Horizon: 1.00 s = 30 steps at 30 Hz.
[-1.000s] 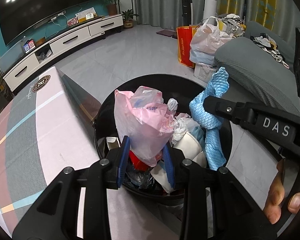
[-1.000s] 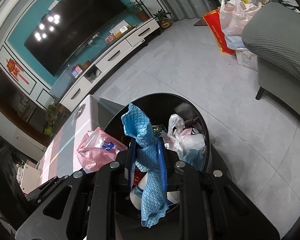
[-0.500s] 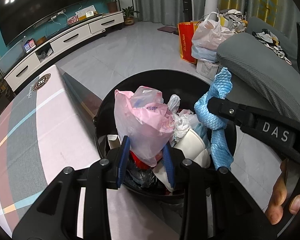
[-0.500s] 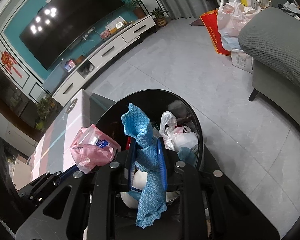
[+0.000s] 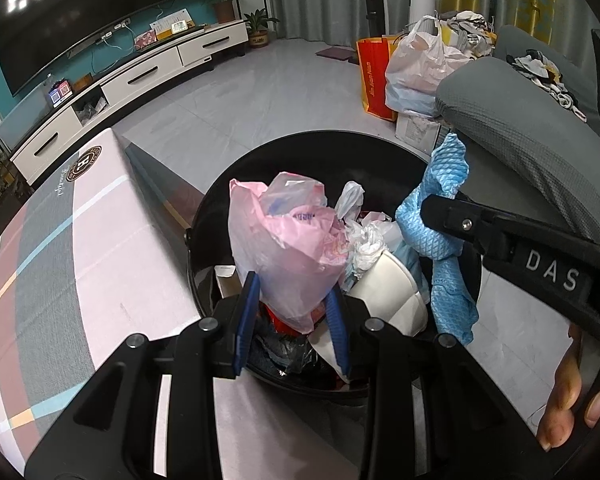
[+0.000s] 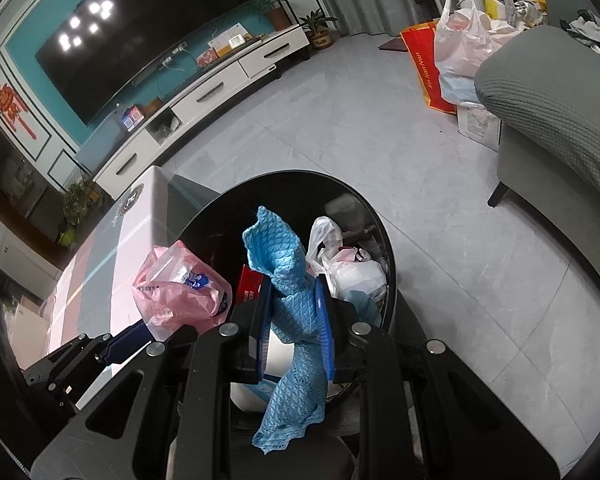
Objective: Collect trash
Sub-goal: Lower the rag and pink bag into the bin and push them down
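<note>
Both pairs of jaws are pinching trash over the bin [image 5: 300, 152], the black round can that serves as the landmark for everything else. Left gripper [image 5: 292, 316] has its blue pads closed on the neck of a pink plastic bag [image 5: 284, 248], so the bag's bulk stands up above the pads and sits right over the bin's open mouth. Right gripper [image 6: 294, 324] squeezes a blue cloth [image 6: 288, 280] near its middle; one end sticks up above the pads and the other hangs down below them, also over the bin's mouth, toward its right side.

Holding each piece above the opening looks deliberate: let go from there and both should fall inside rather than onto the floor beside the bin. The soft, limp cloth is gripped mid-length, probably so neither end drags over the rim.

Inside the bin lie a white cup [image 5: 388, 292], crumpled white plastic [image 5: 364, 240] and a red packet [image 6: 250, 284], so it is already fairly full. A table [image 5: 60, 260] with a pink and grey striped cover touches the bin's left side. Part of a hand [image 5: 568, 400] shows at the lower right of the bin, behind the right gripper.

Judging by this, dropping is the step in hand, and the heaped contents may let the bag roll off.
</note>
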Each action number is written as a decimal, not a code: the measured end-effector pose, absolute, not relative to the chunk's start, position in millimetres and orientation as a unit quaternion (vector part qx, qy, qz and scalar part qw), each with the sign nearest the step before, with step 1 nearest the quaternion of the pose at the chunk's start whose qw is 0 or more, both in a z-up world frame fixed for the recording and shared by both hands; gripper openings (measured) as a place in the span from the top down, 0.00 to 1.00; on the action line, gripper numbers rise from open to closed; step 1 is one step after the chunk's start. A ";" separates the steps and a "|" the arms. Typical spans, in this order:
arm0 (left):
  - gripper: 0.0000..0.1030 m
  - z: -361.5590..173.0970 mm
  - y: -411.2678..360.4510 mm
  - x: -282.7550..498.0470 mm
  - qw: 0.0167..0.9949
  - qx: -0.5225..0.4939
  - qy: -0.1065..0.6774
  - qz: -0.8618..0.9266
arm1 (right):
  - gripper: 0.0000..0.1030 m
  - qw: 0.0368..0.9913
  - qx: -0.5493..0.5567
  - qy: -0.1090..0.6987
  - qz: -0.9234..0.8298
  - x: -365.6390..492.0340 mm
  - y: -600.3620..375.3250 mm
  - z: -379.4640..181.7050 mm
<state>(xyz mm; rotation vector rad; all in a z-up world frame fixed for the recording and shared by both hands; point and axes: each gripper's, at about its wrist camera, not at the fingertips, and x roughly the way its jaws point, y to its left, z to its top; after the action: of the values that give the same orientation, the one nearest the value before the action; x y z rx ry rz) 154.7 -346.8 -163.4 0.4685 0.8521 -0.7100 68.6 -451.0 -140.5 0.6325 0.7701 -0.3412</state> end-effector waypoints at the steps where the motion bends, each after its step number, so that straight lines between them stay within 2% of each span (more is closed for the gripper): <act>1: 0.67 -163.9 -347.2 154.4 0.824 0.222 0.401 -0.333 | 0.79 0.864 0.299 0.370 -0.163 69.4 -450.6 -140.9; 30: 0.66 -172.5 -351.7 154.5 0.819 0.236 0.410 -0.325 | 0.78 0.858 0.274 0.401 -0.169 76.4 -443.9 -149.7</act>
<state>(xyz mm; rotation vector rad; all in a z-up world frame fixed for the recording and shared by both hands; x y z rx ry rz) 154.5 -351.7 -172.5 0.5030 0.8744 -0.6926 76.4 -443.9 -149.7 0.5754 0.8424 -0.3559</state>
